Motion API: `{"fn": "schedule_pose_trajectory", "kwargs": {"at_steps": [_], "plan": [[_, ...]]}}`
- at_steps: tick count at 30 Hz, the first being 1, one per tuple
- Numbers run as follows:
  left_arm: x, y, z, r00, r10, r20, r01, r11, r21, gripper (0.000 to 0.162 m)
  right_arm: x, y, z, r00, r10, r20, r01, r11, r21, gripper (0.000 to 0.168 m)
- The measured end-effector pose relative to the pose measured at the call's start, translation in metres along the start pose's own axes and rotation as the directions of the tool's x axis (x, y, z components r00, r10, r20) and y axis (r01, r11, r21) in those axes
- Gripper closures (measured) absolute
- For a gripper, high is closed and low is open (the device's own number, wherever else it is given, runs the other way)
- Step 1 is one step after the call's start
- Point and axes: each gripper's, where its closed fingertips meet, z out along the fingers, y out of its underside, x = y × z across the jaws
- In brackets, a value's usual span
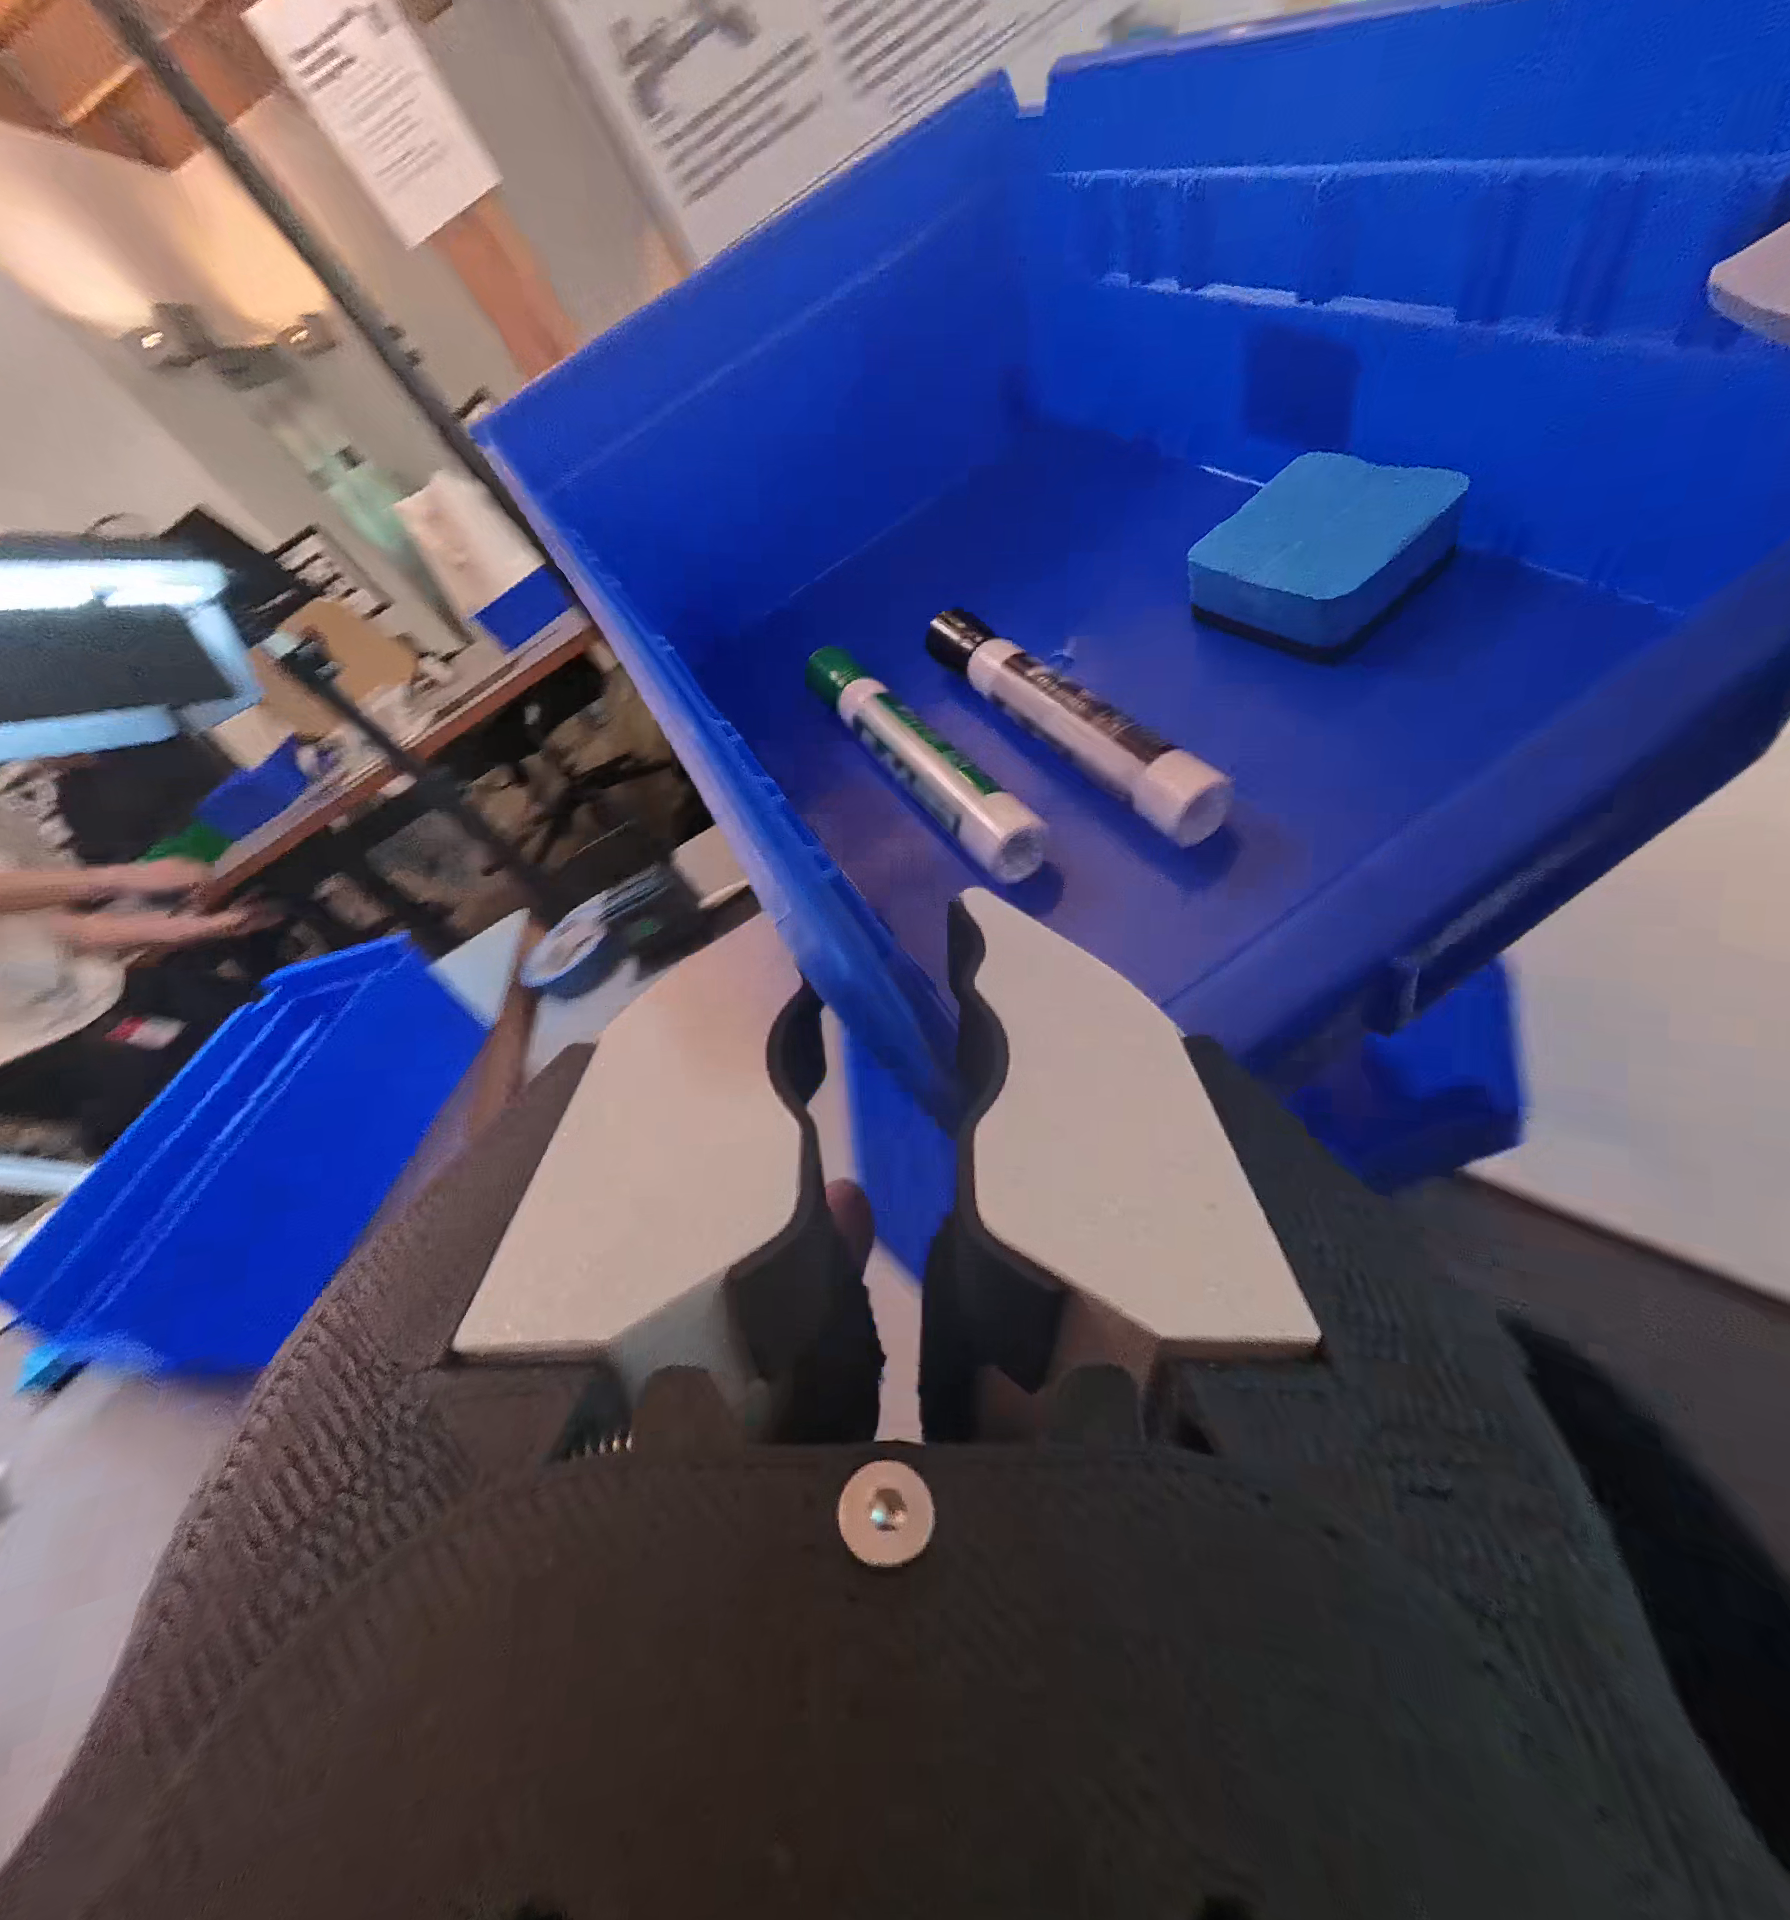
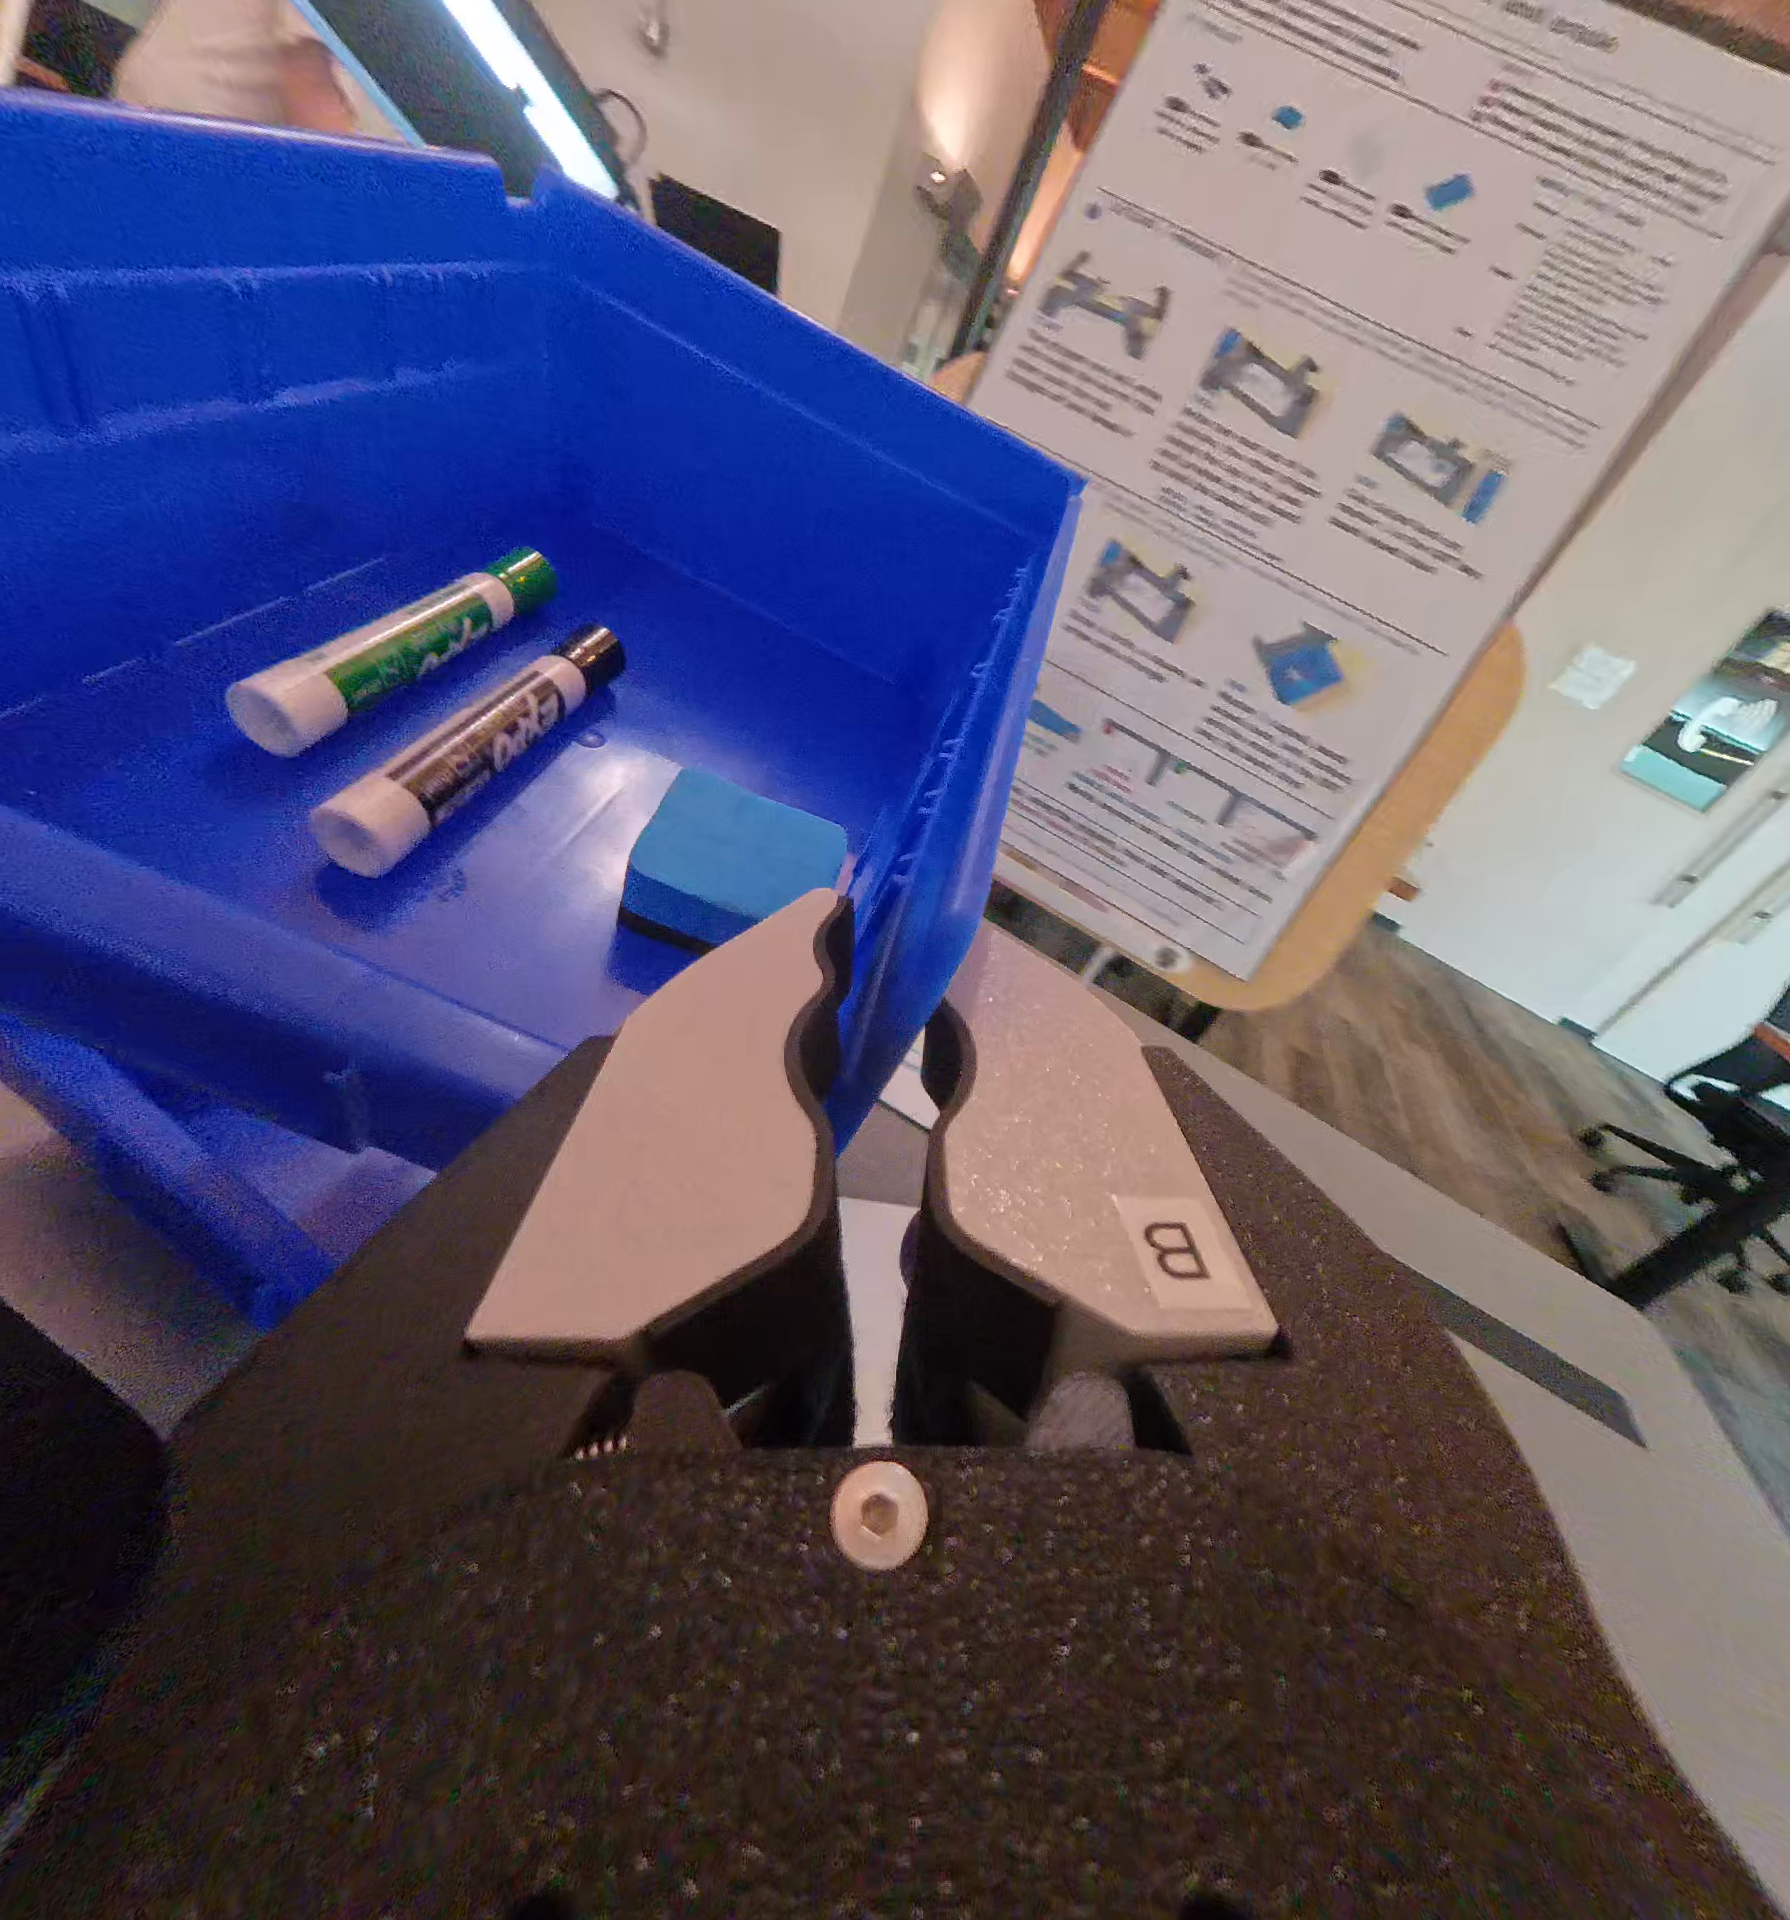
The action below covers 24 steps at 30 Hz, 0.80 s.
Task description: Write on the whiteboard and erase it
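A blue plastic bin (image 1: 1390, 831) is held tilted above the table. My left gripper (image 1: 886, 997) is shut on its left wall. My right gripper (image 2: 886, 966) is shut on its right wall (image 2: 932, 790). Inside lie a green-capped marker (image 1: 922, 764), a black-capped marker (image 1: 1078, 722) and a blue foam eraser (image 1: 1327, 545). The same green marker (image 2: 392, 649), black marker (image 2: 465, 748) and eraser (image 2: 725, 857) show in the right wrist view. No whiteboard is in view.
A second blue bin (image 1: 236, 1164) stands at the left on the grey table (image 1: 1701, 1039). A roll of tape (image 1: 569, 951) lies beyond it. A printed poster board (image 2: 1317, 447) stands at the right. An office chair (image 2: 1764, 1122) is on the floor. A person's arm (image 1: 70, 904) shows far left. About 20 centimetres separates my left fingertips from my right.
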Motion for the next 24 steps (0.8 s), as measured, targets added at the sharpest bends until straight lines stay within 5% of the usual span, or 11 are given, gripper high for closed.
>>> {"fn": "schedule_pose_trajectory", "kwargs": {"at_steps": [12, 17, 24], "plan": [[-0.152, 0.132, -0.110, 0.956, 0.093, 0.277, -0.012, 0.959, -0.282, 0.142, -0.234, -0.031, 0.058, 0.914, -0.070, 0.399, 0.049, 0.997, 0.063, 0.151], [-0.163, 0.192, -0.122, 0.959, 0.068, 0.274, 0.039, 0.930, -0.365, 0.142, -0.291, -0.003, 0.066, 0.871, -0.129, 0.473, 0.147, 0.989, 0.001, 0.150], [-0.142, 0.252, -0.104, 0.972, -0.021, 0.233, 0.118, 0.903, -0.412, 0.142, -0.315, 0.050, 0.074, 0.844, -0.139, 0.518, 0.233, 0.965, -0.122, 0.150]]}}
